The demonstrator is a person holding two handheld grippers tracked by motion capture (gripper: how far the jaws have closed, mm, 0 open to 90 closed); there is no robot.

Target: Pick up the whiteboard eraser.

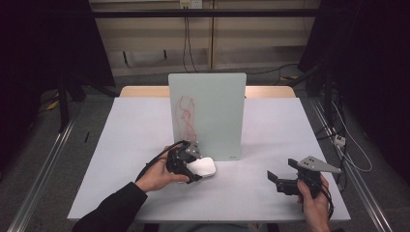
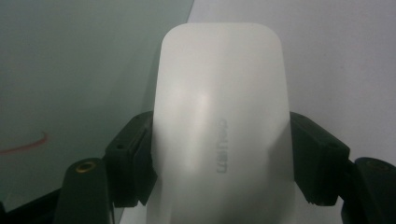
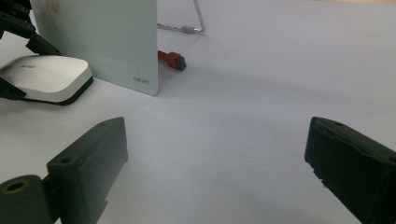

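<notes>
Eraser [image 2: 219, 126] clamped between left gripper [image 2: 222, 158] jaws, beside whiteboard [image 1: 208, 113].

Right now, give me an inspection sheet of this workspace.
Surface: white table, flat, wooden edge at the far side.
Job's things: white eraser lying on the table in front of the upright glass board; red scribbles on the board's left part.
Clutter: red marker lying behind the board, by its wire stand.
Grippers: left claw shut on the eraser, pads pressing both its sides; right claw open, nothing between its jaws, over bare table.
Cables: black cable trailing from the left claw; more cables on the floor at right.
Surroundings: dark curtains both sides, metal rails along the floor.
</notes>
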